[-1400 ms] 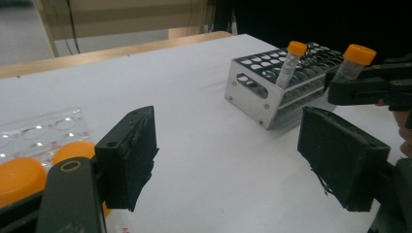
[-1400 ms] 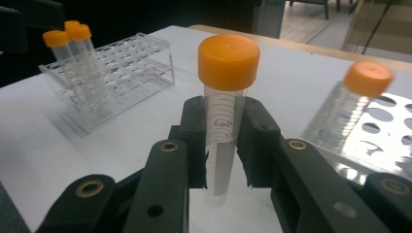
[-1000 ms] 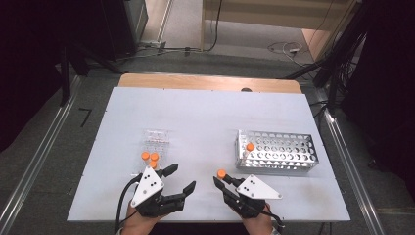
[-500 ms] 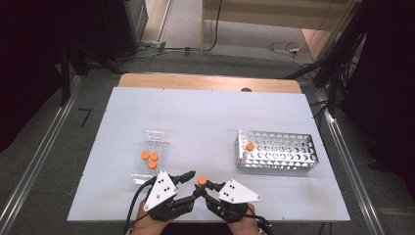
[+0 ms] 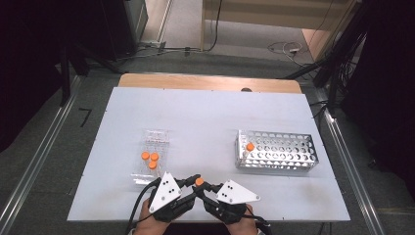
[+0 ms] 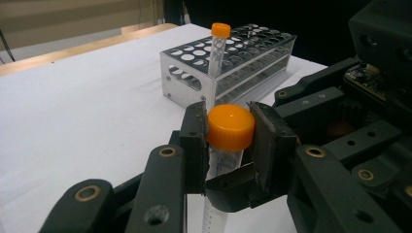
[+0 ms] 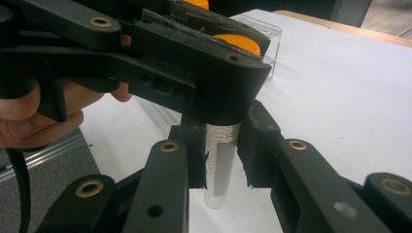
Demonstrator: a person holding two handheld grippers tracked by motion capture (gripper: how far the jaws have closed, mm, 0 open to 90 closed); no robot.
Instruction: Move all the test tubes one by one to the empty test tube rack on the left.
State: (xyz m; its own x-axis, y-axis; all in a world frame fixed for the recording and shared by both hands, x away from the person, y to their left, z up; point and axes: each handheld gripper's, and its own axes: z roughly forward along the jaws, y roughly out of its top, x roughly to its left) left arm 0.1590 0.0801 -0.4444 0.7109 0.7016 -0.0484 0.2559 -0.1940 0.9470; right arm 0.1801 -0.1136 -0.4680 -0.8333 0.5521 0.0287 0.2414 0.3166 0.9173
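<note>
Grippers meet at the near edge of the white table [image 5: 205, 117], just left of its middle: the left gripper [image 6: 228, 133] has just been closing and its pads now press the orange cap of a clear tube [image 6: 229, 127], while the right gripper [image 7: 222, 150] clamps the same tube's body lower down, holding it upright with its tip off the tabletop. Both hands sit right at the near rim, so little room lies behind them; ahead, the middle and far half of the table are bare up to the wooden strip [image 5: 210, 82] along the far edge. One metal rack [image 5: 276, 152] stands to the right, well apart from the grippers, with one orange-capped tube [image 5: 250, 146] upright in its near-left corner hole. One clear plastic box [image 5: 149, 161] lies just beyond the left gripper, holding three capped tubes [image 5: 149, 160].
</note>
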